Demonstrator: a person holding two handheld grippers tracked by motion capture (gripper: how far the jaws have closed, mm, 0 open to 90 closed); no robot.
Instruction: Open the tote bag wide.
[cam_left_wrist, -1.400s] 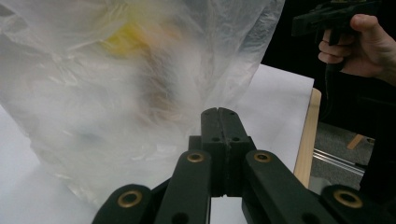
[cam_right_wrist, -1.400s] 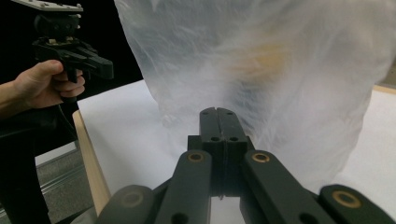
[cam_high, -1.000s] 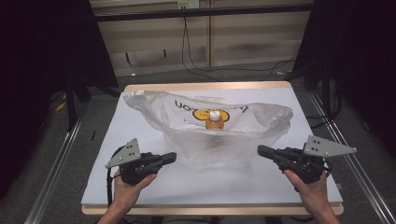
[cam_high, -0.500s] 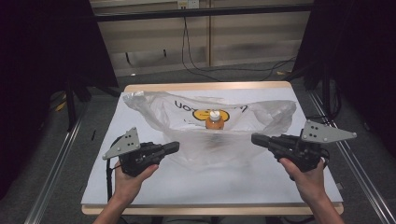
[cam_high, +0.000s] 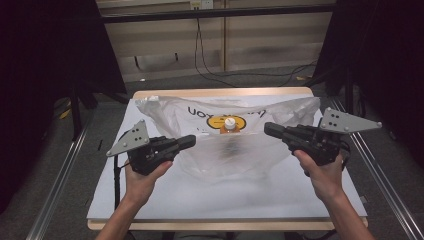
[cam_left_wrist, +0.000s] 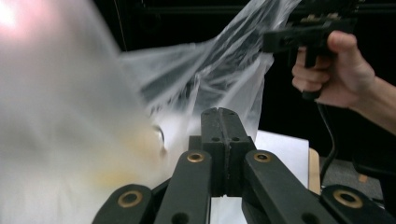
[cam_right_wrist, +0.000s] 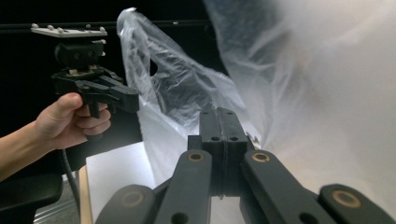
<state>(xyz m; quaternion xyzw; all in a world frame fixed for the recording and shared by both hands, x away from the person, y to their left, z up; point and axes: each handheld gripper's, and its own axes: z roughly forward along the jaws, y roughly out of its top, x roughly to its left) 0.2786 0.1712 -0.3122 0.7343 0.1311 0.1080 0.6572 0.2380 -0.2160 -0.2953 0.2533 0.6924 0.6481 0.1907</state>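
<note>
Jaws of both grippers, left (cam_high: 186, 142) and right (cam_high: 272, 130), pinch the plastic bag's (cam_high: 250, 155) side edges, raised above the table (cam_high: 150, 200).

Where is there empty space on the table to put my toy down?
The near strip of the white table sheet, between the clear plastic bag and the table's front edge, is bare. Narrower bare strips run along the sheet's left and right sides. The far half is crowded: the bag, holding an orange white-capped bottle, covers it.

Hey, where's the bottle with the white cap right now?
In the high view the bottle sits mid-table inside the clear plastic bag, just below the bag's yellow smiley print, between the two hand-held grippers.
</note>
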